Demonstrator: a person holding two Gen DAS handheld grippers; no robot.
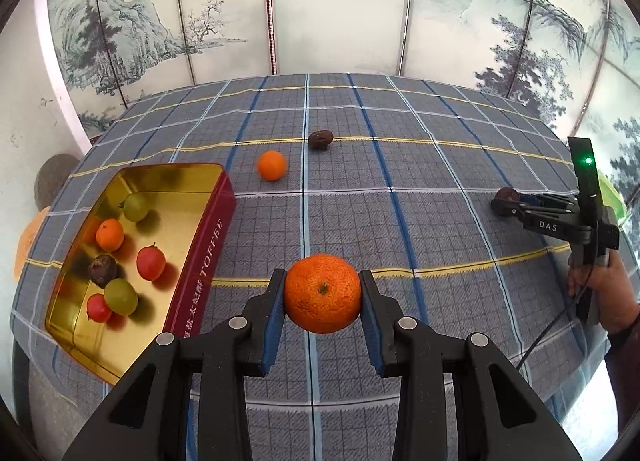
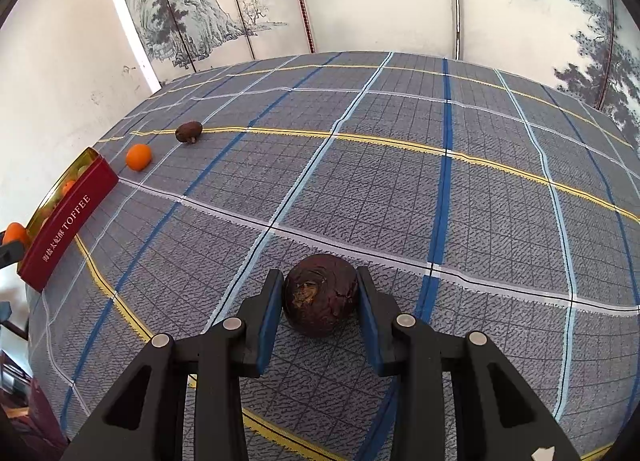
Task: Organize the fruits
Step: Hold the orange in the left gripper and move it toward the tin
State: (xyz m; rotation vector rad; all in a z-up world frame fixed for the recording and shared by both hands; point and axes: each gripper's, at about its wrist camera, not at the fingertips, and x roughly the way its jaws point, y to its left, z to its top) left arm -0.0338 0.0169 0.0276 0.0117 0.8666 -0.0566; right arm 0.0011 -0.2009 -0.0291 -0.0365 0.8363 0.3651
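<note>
The left gripper points down at a slant over the table, and its two blue pads are closed on a large orange, which sits between the fingertips and seems lifted above the checked cloth. The right gripper also slants down; its pads press both sides of a dark wrinkled fruit, very low over the cloth or on it, I cannot tell which.

To the left of the held orange stands an open red tin near the left edge of the table. Inside lie two green fruits, two red ones, a small orange one and a dark one.

Farther, toward the far edge, a small orange lies on the cloth, and a brown wrinkled fruit is just beyond it, apart from it.

The left wrist view shows the inside of the tin and also a hand at the right edge of the table holding the right gripper on its dark fruit. The right wrist view shows only the red side wall of the tin and the large orange at its left border.
</note>
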